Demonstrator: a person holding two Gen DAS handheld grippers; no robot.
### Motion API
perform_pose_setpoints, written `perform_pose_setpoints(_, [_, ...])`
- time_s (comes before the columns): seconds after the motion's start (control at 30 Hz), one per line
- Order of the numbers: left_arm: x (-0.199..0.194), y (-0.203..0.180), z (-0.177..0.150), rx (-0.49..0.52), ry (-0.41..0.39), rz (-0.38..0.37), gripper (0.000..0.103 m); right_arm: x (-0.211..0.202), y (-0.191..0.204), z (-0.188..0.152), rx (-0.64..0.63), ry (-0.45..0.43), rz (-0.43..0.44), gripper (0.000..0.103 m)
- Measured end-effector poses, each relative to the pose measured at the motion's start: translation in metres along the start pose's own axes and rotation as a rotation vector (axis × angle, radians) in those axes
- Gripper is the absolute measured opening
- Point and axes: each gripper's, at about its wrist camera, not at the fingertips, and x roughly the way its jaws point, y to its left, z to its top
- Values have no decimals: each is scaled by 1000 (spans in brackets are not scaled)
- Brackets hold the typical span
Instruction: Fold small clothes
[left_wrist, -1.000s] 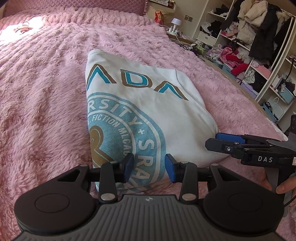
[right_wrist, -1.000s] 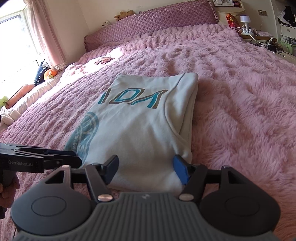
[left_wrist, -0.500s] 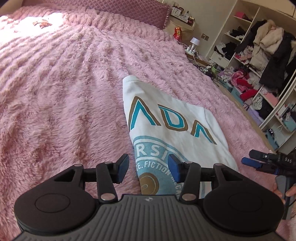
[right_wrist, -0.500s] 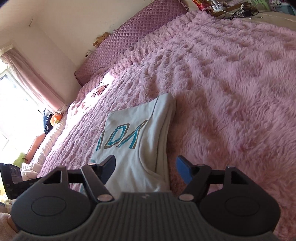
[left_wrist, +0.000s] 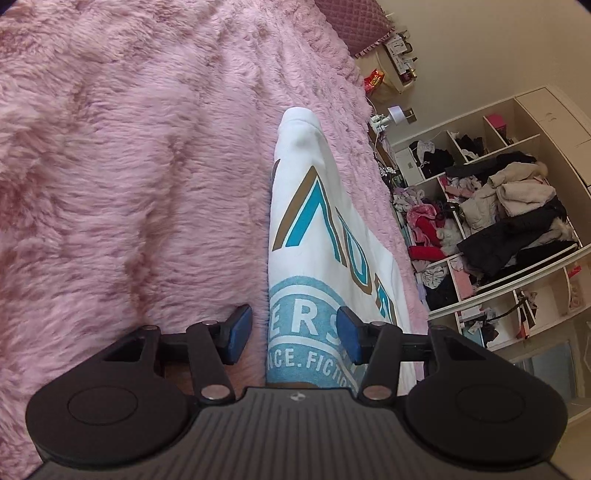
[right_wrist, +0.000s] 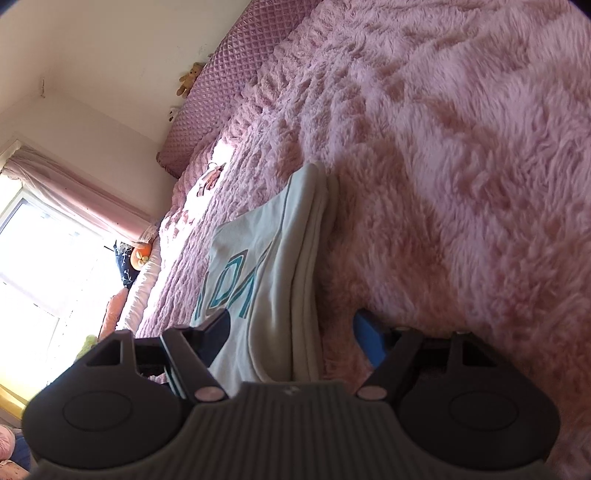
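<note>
- Broadly, a pink fluffy bedspread (left_wrist: 122, 177) fills both views and serves as the soft work surface; its deep pile lets a finger sink beside the cloth to get under an edge.
- At the far end sits a quilted headboard (right_wrist: 221, 88), and off the bed's side an open wardrobe (left_wrist: 509, 221) overflows with clothes, perhaps where folded pieces end up.
- Next in size, the white sweatshirt (left_wrist: 314, 229), printed with teal lettering and a round badge, lies flat on the bedspread, already folded to a narrow stack; the right wrist view shows its layered side edge (right_wrist: 306, 295) as several stacked thicknesses.
- Then the left gripper (left_wrist: 293, 328): its jaws have just been opening and stand partly apart, straddling the garment's left edge, with 1 blue pad over the fur and 1 over the print. Nothing is pinched.
- Likewise the right gripper (right_wrist: 295, 332) is spread wide, its jaws having just been opening, with 1 finger over the printed face and 1 over the fur, so the layered edge runs between them ungripped.
- Judging by this, each claw is lined up on 1 side edge so both can clamp together and carry the near end over for a further fold.
</note>
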Motion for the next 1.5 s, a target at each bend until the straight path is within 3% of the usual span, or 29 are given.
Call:
perform_pose_setpoints(0.3, [34,-7,9,25,50,-16,62,40,8,10,-36,69,51,75])
perform_pose_setpoints(0.43, [45,-13,11,45,72,-19,74,63,16,13,-44,105,70,81])
perform_pose_setpoints(0.6, [55,-13,14,27,83,-60,76,87,17,17,-7,103,94,83])
perform_pose_setpoints(0.63, [56,-11,14,17,86,-80,71,89,16,17,4,94,98,81])
perform_pose_setpoints(0.67, [57,-10,14,10,89,-91,59,89,17,17,7,84,94,76])
perform_pose_setpoints(0.73, [57,-9,14,-2,91,-98,42,90,19,16,-8,81,50,37])
perform_pose_setpoints(0.77, [56,-10,14,-3,82,-102,36,90,20,16,-12,83,25,34])
perform_pose_setpoints(0.9, [47,-26,10,49,51,-103,31,78,29,17,-13,48,26,31])
perform_pose_setpoints(1.13, [8,-70,17,155,16,-95,29,57,85,20,-101,21,44,31])
perform_pose_setpoints(1.33, [-65,-104,18,225,-45,-73,29,42,153,13,-158,20,120,31])
perform_pose_setpoints(1.5, [-134,-110,8,240,-91,-36,29,41,209,-17,-217,47,180,31])
